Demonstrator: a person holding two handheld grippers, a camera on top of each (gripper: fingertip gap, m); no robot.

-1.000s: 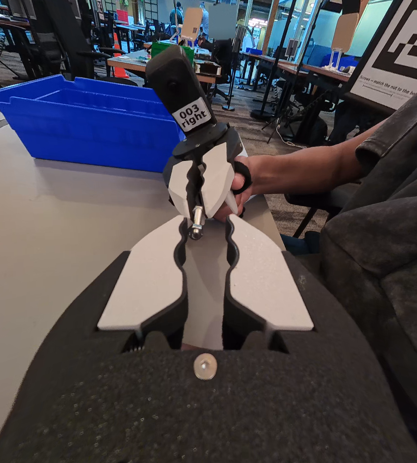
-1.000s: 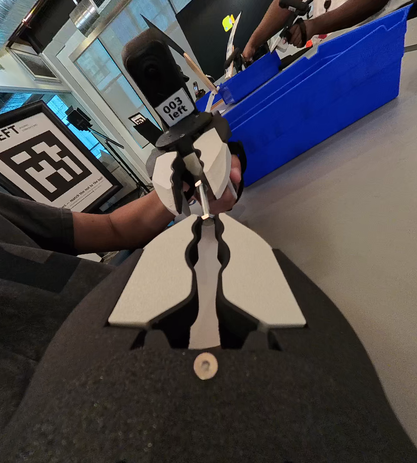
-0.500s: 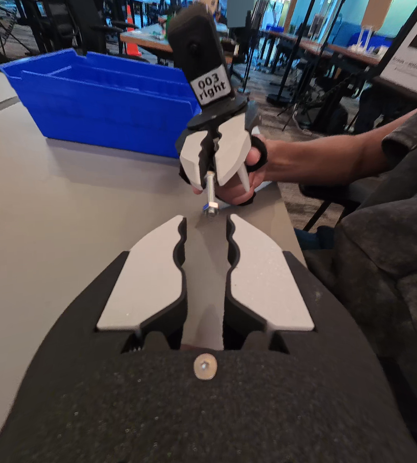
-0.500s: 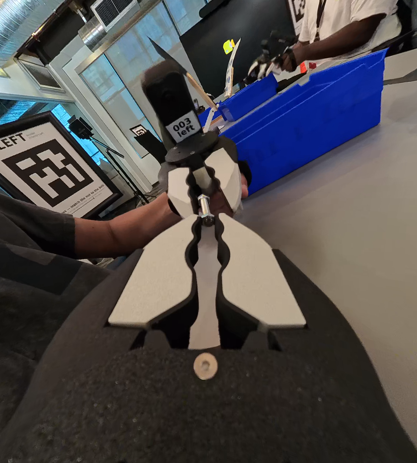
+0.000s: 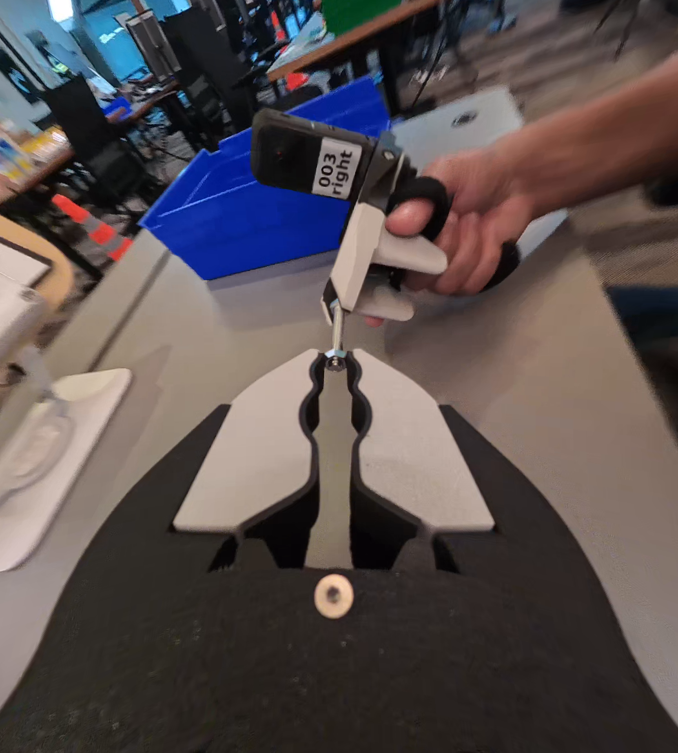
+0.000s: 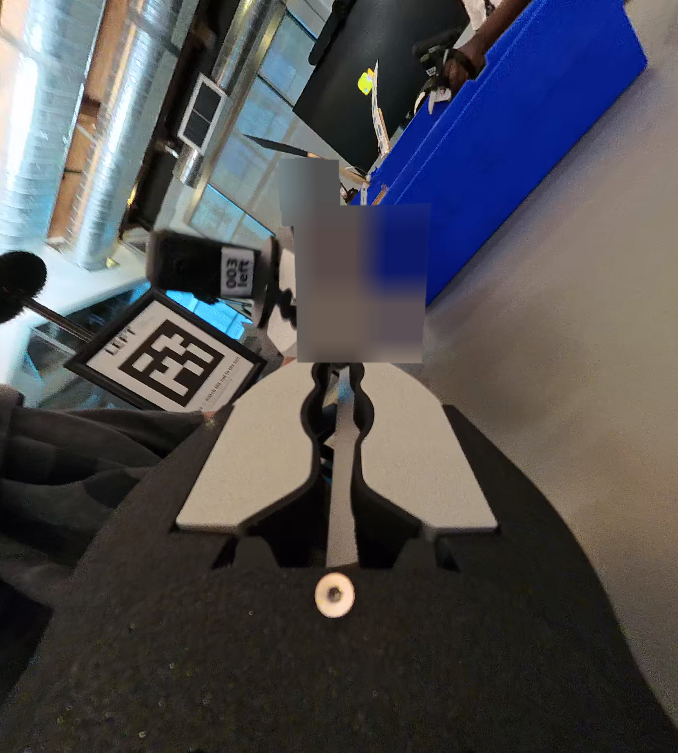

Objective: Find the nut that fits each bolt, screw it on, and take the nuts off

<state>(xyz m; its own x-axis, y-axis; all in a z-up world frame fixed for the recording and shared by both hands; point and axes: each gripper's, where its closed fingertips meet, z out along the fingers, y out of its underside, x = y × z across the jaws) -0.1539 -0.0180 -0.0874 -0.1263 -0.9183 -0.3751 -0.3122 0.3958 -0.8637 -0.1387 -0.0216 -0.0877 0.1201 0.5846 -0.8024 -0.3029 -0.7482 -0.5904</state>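
In the left wrist view my left gripper is shut at its tips on a small hex nut sitting at the end of a silver bolt. The right gripper, held by a hand and rolled on its side, is shut on the bolt's other end, just above the grey table. In the right wrist view my right gripper is nearly closed. What it holds, and the left gripper's fingers, are hidden by a mosaic patch. Only the left gripper's black camera housing shows.
A blue bin stands on the table behind the grippers and also shows in the right wrist view. A white stand with a flat base is at the left. A framed marker sign stands beyond the table edge. Less than 4 cm separates the two grippers' tips.
My left gripper, open before, has moved up to the bolt's end and shut on the nut. Both grippers have rolled about a quarter turn. The right gripper has kept hold of the bolt.
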